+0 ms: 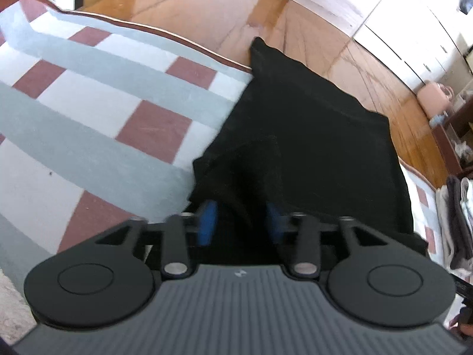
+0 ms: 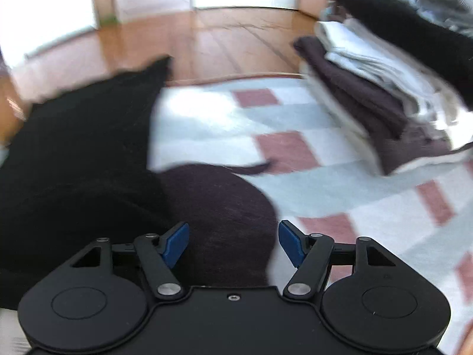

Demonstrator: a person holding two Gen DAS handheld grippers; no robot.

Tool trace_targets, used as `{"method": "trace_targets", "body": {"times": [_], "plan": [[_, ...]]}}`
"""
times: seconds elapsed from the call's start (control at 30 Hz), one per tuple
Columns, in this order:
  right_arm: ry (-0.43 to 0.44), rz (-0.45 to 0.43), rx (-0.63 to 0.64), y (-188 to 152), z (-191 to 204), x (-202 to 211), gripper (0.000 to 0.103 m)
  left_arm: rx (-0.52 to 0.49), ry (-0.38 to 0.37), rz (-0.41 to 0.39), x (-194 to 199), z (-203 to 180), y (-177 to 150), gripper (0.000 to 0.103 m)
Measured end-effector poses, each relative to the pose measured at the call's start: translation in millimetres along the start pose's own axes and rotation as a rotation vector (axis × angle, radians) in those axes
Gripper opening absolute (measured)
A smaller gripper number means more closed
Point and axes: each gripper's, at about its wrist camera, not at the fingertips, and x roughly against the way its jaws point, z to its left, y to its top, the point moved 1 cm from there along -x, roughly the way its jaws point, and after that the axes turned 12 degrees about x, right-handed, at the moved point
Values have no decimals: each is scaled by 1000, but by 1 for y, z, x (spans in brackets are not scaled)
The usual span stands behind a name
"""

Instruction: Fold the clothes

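A black garment (image 1: 310, 136) lies on a checked blanket (image 1: 103, 103), with its far end hanging over the blanket's edge. My left gripper (image 1: 240, 222) sits low over the near end. A raised fold of the black cloth stands between its blue pads (image 1: 207, 222), which are apart and not pressing on it. In the blurred right wrist view the same black garment (image 2: 82, 148) fills the left side. A dark purple cloth (image 2: 218, 207) lies next to it, under my right gripper (image 2: 233, 242). That gripper's jaws are wide apart and hold nothing.
A stack of folded clothes (image 2: 369, 88) in grey, white and dark brown stands on the blanket (image 2: 325, 192) to the right, and shows again as a stack (image 1: 455, 222) at the left wrist view's right edge. Wooden floor (image 1: 192, 9) lies beyond the blanket's edge.
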Motion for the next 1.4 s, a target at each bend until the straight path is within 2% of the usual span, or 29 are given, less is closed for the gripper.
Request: {"method": "trace_targets", "body": {"times": [0.03,0.13,0.17,0.2,0.23,0.27,0.3,0.37,0.4,0.43,0.47,0.5,0.53,0.63,0.67,0.7,0.77,0.8,0.87,0.9,0.93,0.97,1.0,1.07,1.1,1.17,1.27,1.37,1.4], "plan": [[72,-21,-20,1,-1,3,72,18,-11,-8,2,3,2,48],[184,-34,-61,8,3,-5,74,90,-145,-55,5,0,10,49],[220,-38,-75,10,5,-7,74,73,-148,-63,4,-5,10,51],[221,-21,-78,12,7,-16,74,56,-150,-71,3,-9,11,60],[221,-3,-81,13,8,-24,74,39,-153,-79,2,-13,12,75],[208,20,-73,13,11,-31,74,21,-150,-81,-1,-18,12,83],[206,33,-66,13,12,-37,74,-12,-108,-38,-15,-25,13,87],[229,36,-72,12,11,-47,74,-81,-34,29,-40,-35,8,87],[241,33,-75,12,10,-50,74,-115,3,63,-52,-40,5,85],[257,26,-70,14,11,-51,74,-151,38,90,-63,-45,3,66],[288,18,-54,15,15,-51,70,-198,61,62,-61,-48,0,43],[315,19,-36,18,17,-54,42,-245,84,34,-60,-51,-4,4],[301,20,-1,19,24,-51,15,-281,97,7,-57,-53,-6,5],[193,-102,67,18,32,-21,8,-115,-84,-51,-23,-31,1,6],[159,-130,58,17,31,-13,8,-82,-76,-44,-20,-24,3,6],[139,-137,53,14,30,-12,8,-50,-67,-37,-16,-17,5,13],[91,-129,75,8,31,-16,8,13,-39,-22,-11,-2,8,43],[64,-113,104,5,34,-21,9,32,63,2,-15,7,8,52],[-28,-46,112,0,33,-34,12,117,127,40,-17,27,12,52],[-40,-50,73,2,31,-29,29,162,152,58,-17,36,14,52],[-51,-56,33,4,27,-24,38,224,115,73,-15,44,18,52],[-62,-62,-7,5,24,-18,38,246,81,70,-14,46,21,53],[-40,-86,-16,8,24,-12,38,263,51,66,-12,47,24,53],[42,-128,34,16,37,-1,38,218,54,53,-11,38,26,53],[86,-147,73,20,46,4,43,189,48,60,-14,33,25,55],[183,-147,155,25,72,5,50,133,36,75,-19,22,23,57],[302,-118,229,23,112,-5,51,67,4,91,-25,9,15,59],[337,-15,298,11,153,-29,51,-31,92,77,-30,2,13,63],[329,-5,341,8,166,-27,56,-58,138,76,-32,1,13,63]]}}
